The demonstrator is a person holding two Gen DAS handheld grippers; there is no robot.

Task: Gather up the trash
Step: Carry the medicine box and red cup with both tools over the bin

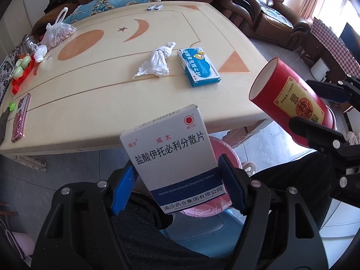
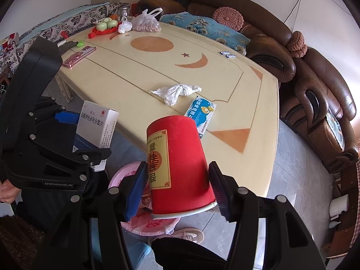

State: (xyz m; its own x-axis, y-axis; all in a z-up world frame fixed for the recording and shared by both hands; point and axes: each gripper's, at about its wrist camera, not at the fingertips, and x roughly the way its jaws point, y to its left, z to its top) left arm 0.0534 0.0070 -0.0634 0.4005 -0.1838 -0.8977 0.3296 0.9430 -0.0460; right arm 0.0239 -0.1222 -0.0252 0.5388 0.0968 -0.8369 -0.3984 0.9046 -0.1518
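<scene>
Tilting down, both grippers loaded

Two wrist views, shared table [image 1: 67, 121]

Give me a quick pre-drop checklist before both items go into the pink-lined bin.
1. Left hand-held gripper clamped on the white medicine box: ok.
2. Right hand-held gripper clamped on the red paper cup: ok.
3. Bin with pink liner below both items: ok.
4. Cup empty: cannot tell.
5. Table cleared of trash: not ok; crumpled white bag and blue medicine box remain.
</scene>
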